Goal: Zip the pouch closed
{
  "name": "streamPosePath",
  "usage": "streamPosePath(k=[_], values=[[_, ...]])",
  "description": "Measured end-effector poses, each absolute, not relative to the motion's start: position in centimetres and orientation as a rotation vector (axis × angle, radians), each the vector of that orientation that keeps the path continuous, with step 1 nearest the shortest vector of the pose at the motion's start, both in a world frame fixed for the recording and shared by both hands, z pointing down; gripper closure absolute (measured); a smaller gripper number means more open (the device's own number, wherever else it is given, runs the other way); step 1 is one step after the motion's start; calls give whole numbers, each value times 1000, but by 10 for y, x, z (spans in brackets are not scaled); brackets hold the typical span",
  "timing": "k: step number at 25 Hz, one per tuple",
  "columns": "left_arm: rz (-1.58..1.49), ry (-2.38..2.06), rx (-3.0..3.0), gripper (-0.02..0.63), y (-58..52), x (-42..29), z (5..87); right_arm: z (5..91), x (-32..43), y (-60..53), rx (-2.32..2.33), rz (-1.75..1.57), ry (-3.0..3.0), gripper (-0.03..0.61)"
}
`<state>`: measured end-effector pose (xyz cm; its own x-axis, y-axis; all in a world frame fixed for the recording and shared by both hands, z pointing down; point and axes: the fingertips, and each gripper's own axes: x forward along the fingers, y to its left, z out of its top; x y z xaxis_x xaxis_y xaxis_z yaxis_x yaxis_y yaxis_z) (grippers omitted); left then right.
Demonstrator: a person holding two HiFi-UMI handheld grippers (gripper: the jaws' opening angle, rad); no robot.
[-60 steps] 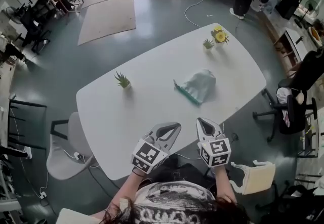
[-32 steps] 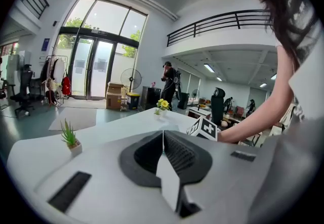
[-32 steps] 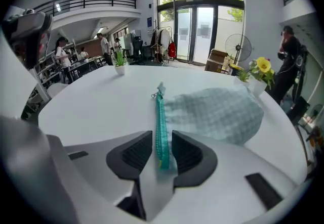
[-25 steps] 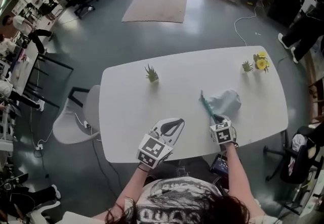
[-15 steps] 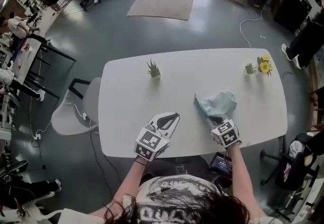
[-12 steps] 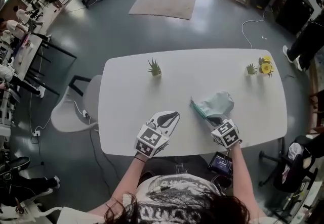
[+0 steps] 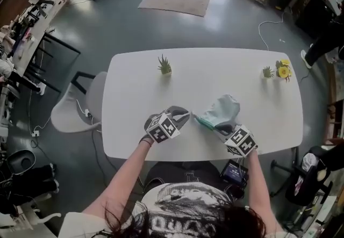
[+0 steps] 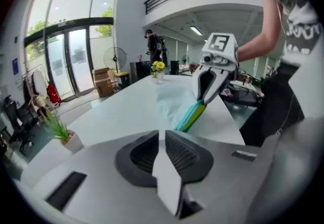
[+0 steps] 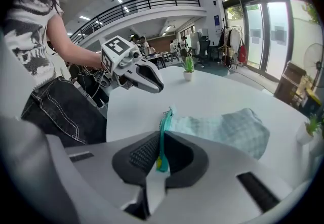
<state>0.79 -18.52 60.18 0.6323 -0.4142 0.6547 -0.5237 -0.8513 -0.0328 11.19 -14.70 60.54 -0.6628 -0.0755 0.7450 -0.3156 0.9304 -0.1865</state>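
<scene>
**A:** Where is the pouch?

**B:** In the head view the pouch lies on the worktop, about 4 o'clock from its middle and near the front edge. The right hand-held gripper meets it from 5 o'clock.

**A:** Is it gripping?

**B:** The head view can't settle that. The right gripper view does: the jaws are narrow and pinched on the teal zip edge. The checked cloth trails off toward 2 o'clock.

**A:** And the left?

**B:** The left hand-held gripper sits at 9 o'clock of the pouch, just apart from it. Its own view shows its jaws all but together, with nothing between them. That view also shows the zip edge rising off the worktop into the right jaws.

**A:** Anything else?

**B:** A plant at 11 o'clock and flowers at 2 o'clock.
</scene>
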Motion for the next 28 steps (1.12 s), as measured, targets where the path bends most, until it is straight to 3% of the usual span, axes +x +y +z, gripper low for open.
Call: streamPosePath(k=[3,18,22,28], values=[[1137,-624,2707,466,-186,14,621,607,113,-146,271,388,-2274,554],[1895,-76,2851,494,-195,31,668,609,113,-145,256,404,-2275,554],[1951,50,2844,499,-192,39,675,608,116,-145,266,408,-2278,554],[1949,72,2834,583,-185,39,680,610,123,-155,345,392,-2277,554]])
